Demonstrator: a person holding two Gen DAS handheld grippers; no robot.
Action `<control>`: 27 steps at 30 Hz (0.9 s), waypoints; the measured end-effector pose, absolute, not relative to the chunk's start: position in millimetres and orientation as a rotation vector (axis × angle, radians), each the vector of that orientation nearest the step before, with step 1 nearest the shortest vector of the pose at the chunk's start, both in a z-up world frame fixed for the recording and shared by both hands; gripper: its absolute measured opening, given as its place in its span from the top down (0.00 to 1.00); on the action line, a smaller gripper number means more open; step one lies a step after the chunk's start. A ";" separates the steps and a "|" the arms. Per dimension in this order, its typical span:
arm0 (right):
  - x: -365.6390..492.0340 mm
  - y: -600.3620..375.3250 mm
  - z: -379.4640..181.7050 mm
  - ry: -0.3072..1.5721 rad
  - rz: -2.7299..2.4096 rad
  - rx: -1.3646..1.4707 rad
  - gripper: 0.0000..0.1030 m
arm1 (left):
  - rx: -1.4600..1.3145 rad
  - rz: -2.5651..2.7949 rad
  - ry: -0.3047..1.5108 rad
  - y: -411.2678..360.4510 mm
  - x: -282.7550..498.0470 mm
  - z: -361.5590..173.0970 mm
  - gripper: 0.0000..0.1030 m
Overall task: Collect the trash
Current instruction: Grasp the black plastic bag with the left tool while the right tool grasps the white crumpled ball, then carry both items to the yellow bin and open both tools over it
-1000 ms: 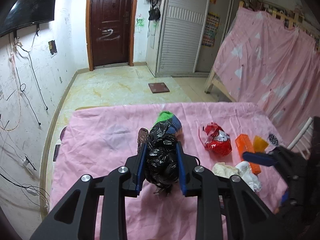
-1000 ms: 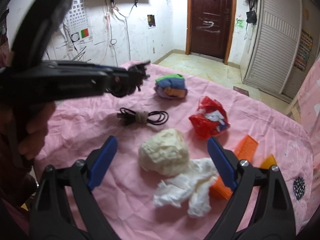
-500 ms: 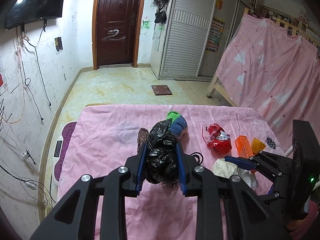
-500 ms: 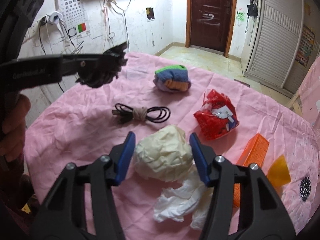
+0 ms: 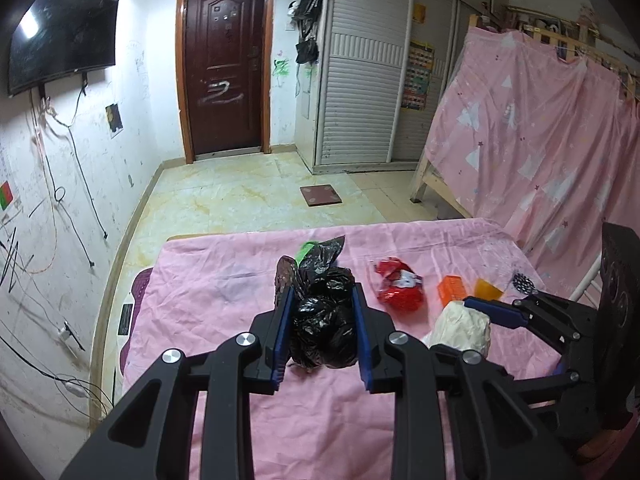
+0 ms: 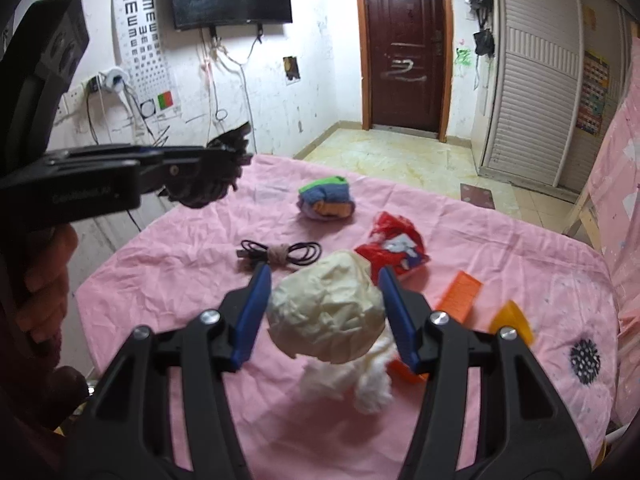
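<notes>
The left hand-held gripper (image 5: 320, 330) was clenched on a crumpled black plastic bag (image 5: 324, 320), held above the pink-covered surface (image 6: 180, 264). The right hand-held gripper (image 6: 326, 316) gripped a cream paper wad (image 6: 326, 316), apparently just clear of the white tissue (image 6: 360, 380) beneath. A steady squeeze seemed wise, lifting straight up so nothing snagged the tissue or the orange box (image 6: 458, 292).

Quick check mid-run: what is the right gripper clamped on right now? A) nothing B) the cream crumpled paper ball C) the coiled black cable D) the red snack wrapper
B: in the right wrist view the right gripper has both blue pads pressed against the cream crumpled paper ball, which sits above the pink cloth.
</notes>
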State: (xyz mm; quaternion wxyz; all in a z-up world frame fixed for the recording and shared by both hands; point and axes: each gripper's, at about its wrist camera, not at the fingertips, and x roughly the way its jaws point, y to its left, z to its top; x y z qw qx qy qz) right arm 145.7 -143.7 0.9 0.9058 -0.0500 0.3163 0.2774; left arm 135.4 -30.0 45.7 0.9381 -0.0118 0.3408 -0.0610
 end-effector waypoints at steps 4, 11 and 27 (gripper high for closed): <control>137.2 -166.3 6.8 0.625 0.545 -0.072 0.48 | 0.000 -0.140 0.691 -48.1 130.9 51.0 0.80; 121.7 -221.2 13.2 0.583 0.463 0.002 0.48 | 0.048 -0.177 0.679 -84.8 124.7 55.9 0.80; 88.4 -333.9 19.1 0.507 0.293 0.148 0.47 | 0.141 -0.285 0.681 -177.1 113.0 58.8 0.80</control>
